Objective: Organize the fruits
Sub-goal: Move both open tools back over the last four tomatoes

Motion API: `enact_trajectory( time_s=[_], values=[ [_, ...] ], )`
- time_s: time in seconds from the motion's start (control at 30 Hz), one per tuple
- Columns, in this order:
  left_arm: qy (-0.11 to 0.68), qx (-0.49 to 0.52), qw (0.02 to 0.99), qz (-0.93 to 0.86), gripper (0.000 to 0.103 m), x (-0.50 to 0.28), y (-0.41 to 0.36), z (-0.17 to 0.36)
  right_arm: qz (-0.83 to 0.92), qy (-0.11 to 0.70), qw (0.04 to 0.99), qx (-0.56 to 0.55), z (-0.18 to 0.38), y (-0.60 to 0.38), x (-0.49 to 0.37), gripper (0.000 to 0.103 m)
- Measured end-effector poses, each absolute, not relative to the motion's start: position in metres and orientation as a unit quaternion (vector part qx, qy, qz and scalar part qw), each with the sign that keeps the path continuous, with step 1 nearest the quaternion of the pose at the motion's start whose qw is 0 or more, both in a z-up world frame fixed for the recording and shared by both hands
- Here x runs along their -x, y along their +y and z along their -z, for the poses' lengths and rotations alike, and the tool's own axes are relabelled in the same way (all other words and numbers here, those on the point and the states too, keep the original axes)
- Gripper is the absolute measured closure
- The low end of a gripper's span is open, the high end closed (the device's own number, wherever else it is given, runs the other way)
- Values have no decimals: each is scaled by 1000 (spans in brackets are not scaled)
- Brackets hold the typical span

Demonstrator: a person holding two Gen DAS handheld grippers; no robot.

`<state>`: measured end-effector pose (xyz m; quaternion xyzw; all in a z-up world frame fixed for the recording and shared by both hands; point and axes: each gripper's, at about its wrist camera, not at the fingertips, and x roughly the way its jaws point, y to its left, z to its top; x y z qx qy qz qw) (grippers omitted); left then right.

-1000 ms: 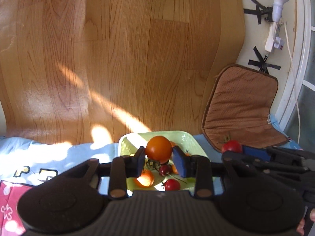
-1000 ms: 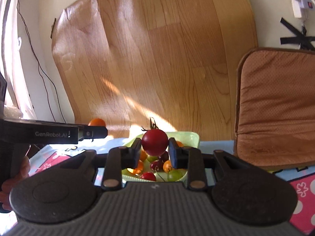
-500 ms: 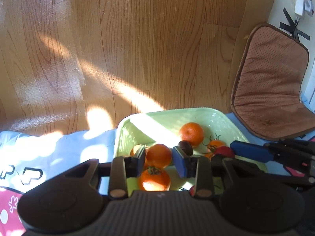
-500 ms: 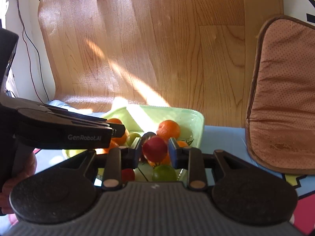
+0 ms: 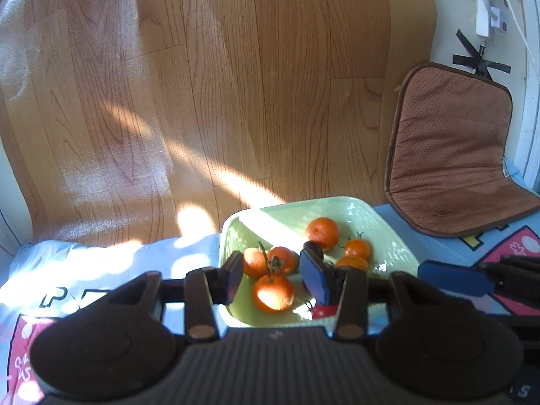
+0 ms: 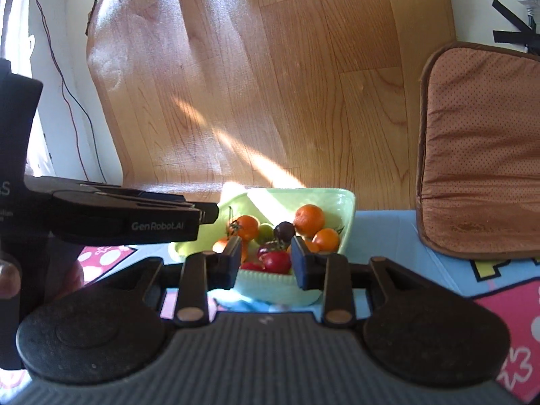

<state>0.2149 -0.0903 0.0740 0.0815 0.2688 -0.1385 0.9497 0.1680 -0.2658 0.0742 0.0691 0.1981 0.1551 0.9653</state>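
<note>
A pale green square bowl (image 5: 388, 233) (image 6: 341, 202) on the play mat holds several small tomatoes and oranges. My left gripper (image 5: 272, 278) is open and empty over the bowl's near left part, above an orange tomato (image 5: 272, 293). A larger orange (image 5: 322, 233) lies toward the far side. My right gripper (image 6: 266, 260) is open and empty at the bowl's near rim, with a red tomato (image 6: 276, 261) lying in the bowl between its fingers. A dark purple tomato (image 6: 284, 230) and an orange (image 6: 308, 215) lie behind it.
A brown seat cushion (image 5: 452, 148) (image 6: 479, 145) lies on the wood floor at the right of the bowl. The colourful play mat (image 6: 405, 246) is under the bowl. A power strip and cables (image 5: 486, 17) are by the wall at the far right.
Both grippers came down to the bowl and opened. The left let go of its orange tomato and the right let go of its red tomato; both fruits now lie in the bowl.
</note>
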Motion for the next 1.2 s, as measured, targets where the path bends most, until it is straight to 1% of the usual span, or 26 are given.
enact_trajectory(
  time_s=[0.23,0.53,0.8,1.2],
  values=[
    [270,-73,949,143,63,-151,-81,-61,-160,204,963,-77,-58,-253,-101,67],
    [276,-73,952,107,61,-101,-66,-39,-156,237,956,-68,-33,-244,-57,67],
    [288,-62,951,91,61,-77,-57,-19,-141,230,960,-74,-28,-247,-33,67],
    [294,-66,950,76,59,-71,-55,-4,-133,229,961,-84,-26,-250,-28,67]
  ],
)
